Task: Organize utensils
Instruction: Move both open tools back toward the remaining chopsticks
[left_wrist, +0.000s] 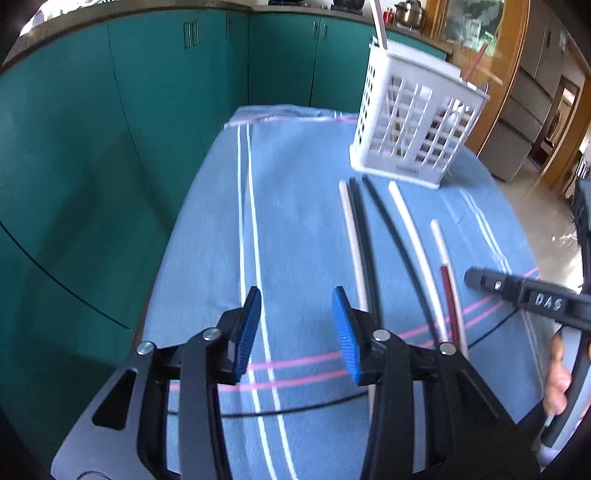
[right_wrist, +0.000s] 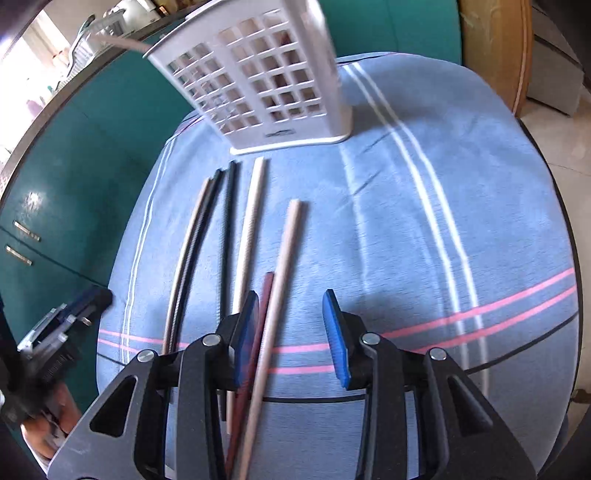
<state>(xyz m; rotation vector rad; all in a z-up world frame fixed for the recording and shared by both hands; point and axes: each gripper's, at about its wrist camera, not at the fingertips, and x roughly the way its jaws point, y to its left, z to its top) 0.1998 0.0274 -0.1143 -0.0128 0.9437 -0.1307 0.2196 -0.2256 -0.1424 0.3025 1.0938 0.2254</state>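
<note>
Several chopsticks lie side by side on the blue striped cloth (left_wrist: 303, 229): a pale one (left_wrist: 352, 240), two black ones (left_wrist: 384, 218), a white one (left_wrist: 410, 229) and a white and red one (left_wrist: 445, 266). In the right wrist view they are the black ones (right_wrist: 227, 229), the pale ones (right_wrist: 251, 218) (right_wrist: 284, 258) and a dark red one (right_wrist: 262, 314). A white slatted utensil basket (left_wrist: 413, 122) (right_wrist: 266, 85) stands behind them and holds a few sticks. My left gripper (left_wrist: 297, 328) is open and empty, left of the chopsticks. My right gripper (right_wrist: 290, 332) is open above the near ends.
Teal cabinet doors (left_wrist: 110, 129) stand behind and left of the small round table. The right gripper's body (left_wrist: 532, 299) shows at the right of the left wrist view, the left gripper's body (right_wrist: 62, 321) at the left of the right wrist view. A wooden door frame (right_wrist: 495, 48) stands to the right.
</note>
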